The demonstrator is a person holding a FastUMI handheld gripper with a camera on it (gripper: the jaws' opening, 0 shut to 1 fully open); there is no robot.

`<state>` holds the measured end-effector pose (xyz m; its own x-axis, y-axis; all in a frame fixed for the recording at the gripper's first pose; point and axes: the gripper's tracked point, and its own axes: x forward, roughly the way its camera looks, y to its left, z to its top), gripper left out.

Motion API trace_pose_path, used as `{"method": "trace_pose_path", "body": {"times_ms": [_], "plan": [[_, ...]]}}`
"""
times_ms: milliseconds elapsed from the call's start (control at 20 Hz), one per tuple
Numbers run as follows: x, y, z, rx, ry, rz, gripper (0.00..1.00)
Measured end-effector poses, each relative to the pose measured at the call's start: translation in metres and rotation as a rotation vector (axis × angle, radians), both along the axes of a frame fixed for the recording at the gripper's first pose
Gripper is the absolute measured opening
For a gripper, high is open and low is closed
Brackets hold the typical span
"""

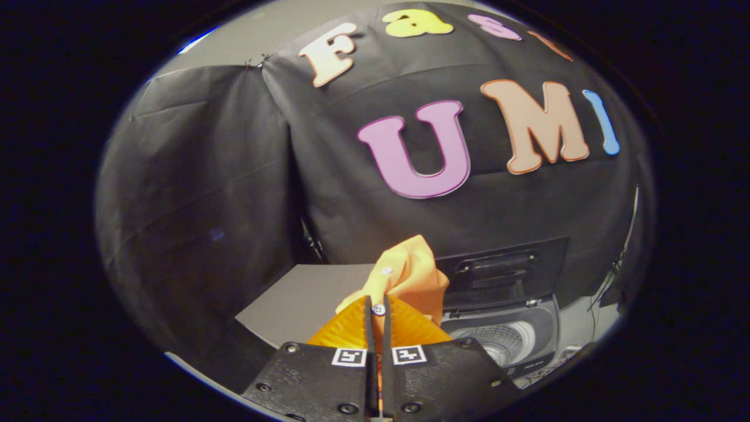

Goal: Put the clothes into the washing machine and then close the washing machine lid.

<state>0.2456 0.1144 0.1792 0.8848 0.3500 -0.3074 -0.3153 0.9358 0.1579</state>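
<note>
The claw [379,313] is clamped on the orange shirt [410,278], held left of the washing machine [510,343] (lid [504,266] up); loading and closing remain.

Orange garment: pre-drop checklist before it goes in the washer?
1. Grip: gripper fingers closed on the orange garment, cloth pinched between them: ok.
2. Garment lifted off the grey table: ok.
3. Washing machine lid up: ok.
4. Drum open to drop into: ok; contents cannot tell.
5. Garment over the drum opening: not ok, it hangs beside the machine.
6. Trailing cloth below the fingers: cannot tell.
</note>
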Motion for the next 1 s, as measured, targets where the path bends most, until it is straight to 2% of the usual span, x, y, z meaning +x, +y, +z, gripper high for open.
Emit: {"method": "trace_pose_path", "body": {"times_ms": [200, 350, 650, 1000], "plan": [[0.012, -0.065, 0.002, -0.021, -0.045, -0.074, 0.02], [0.026, -0.104, -0.019, -0.019, -0.039, -0.13, 0.02], [0.057, -0.155, -0.094, 0.01, 0.064, -0.187, 0.02], [0.081, -0.173, -0.191, -0.034, 0.19, -0.212, 0.02]]}}
